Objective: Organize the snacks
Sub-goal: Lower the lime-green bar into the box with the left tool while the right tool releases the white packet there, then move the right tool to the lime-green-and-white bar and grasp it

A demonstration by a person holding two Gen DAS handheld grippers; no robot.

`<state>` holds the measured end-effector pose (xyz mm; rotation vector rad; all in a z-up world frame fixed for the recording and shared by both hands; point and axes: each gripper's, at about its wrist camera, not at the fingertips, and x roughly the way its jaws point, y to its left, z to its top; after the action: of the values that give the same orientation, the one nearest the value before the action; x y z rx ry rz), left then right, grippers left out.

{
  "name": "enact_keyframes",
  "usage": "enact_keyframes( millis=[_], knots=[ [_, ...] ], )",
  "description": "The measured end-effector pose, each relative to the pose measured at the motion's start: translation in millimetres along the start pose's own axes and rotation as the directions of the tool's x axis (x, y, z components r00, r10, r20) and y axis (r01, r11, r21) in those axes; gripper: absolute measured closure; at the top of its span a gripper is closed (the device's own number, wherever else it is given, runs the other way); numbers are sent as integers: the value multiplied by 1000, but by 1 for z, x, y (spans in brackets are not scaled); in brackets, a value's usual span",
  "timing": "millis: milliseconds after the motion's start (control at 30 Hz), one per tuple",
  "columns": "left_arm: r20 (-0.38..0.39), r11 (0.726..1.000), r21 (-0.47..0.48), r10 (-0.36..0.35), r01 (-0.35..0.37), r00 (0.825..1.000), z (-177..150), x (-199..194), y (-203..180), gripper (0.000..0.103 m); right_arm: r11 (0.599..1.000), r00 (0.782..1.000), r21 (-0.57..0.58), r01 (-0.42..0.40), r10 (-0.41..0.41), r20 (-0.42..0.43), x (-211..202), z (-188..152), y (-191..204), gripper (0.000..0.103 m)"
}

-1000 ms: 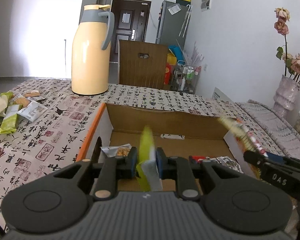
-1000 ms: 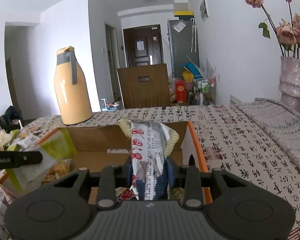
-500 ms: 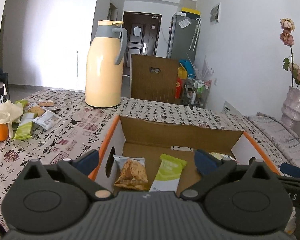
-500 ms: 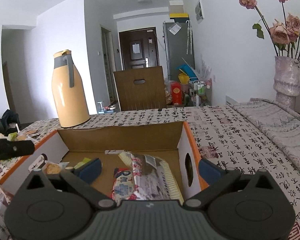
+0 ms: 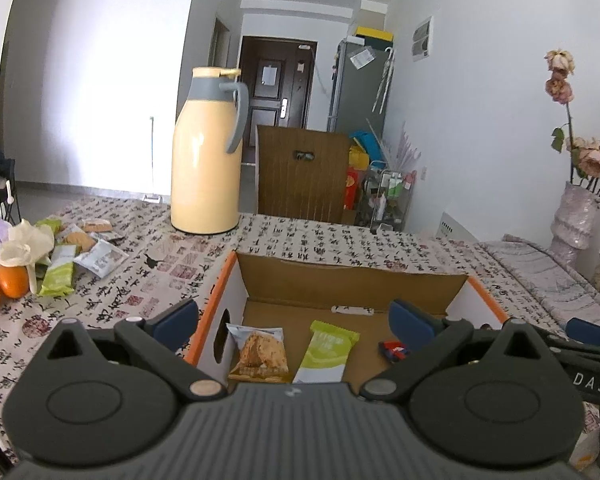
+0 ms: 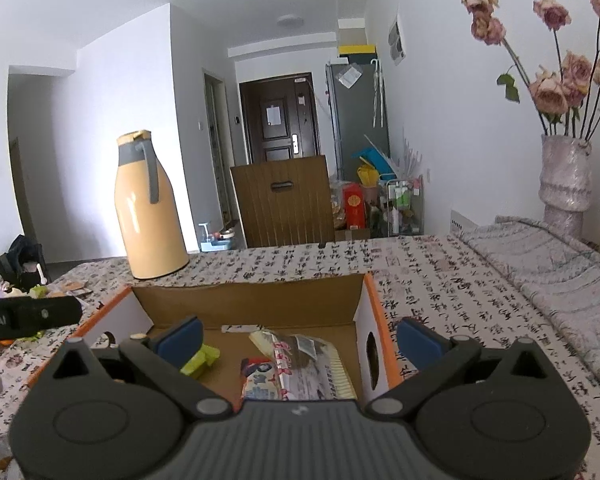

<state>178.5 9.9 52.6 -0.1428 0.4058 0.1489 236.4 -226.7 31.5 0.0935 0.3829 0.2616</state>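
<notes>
With both sets of jaws released and empty over the box (image 5: 352,280), the loose snacks (image 5: 66,258) on the tabletop (image 5: 148,272) lie leftward, nearer the left gripper (image 5: 294,322) (the right gripper (image 6: 298,340) sits farther).

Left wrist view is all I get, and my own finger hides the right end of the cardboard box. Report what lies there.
Observer: A long red-and-white printed packet lies flat on the floor of the cardboard box, along its right wall.
Operator: Check the right gripper for me.
Observer: The right gripper has just been opening. Its fingers stand wide apart over that packet and grip nothing.
Operator: Describe that right wall.
Observer: It has an oval hand hole cut through it, beside the packet.
</notes>
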Motion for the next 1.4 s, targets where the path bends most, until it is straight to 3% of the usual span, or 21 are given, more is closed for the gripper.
enact_keyframes(
  millis=[333, 800, 1233, 1400],
  knots=[
    [5, 1000, 25, -15, 15, 1000, -11, -44, 5, 0, 1000, 1000, -11, -4, 4, 8, -50, -10, 4, 0],
    [-19, 999, 45, -25, 26, 1000, -50, -87, 24, 0, 1000, 999, -11, -18, 18, -30, -108, -54, 6, 0],
    [-83, 998, 55, -8, 13, 997, -88, -98, 56, 0, 999, 991, -36, 3, -8, -131, -119, -100, 2, 0],
    [-81, 999, 44, -8, 12, 997, -89, -101, 60, 0, 999, 989, -23, 34, -37, -146, -115, -102, -3, 8]
  ],
)
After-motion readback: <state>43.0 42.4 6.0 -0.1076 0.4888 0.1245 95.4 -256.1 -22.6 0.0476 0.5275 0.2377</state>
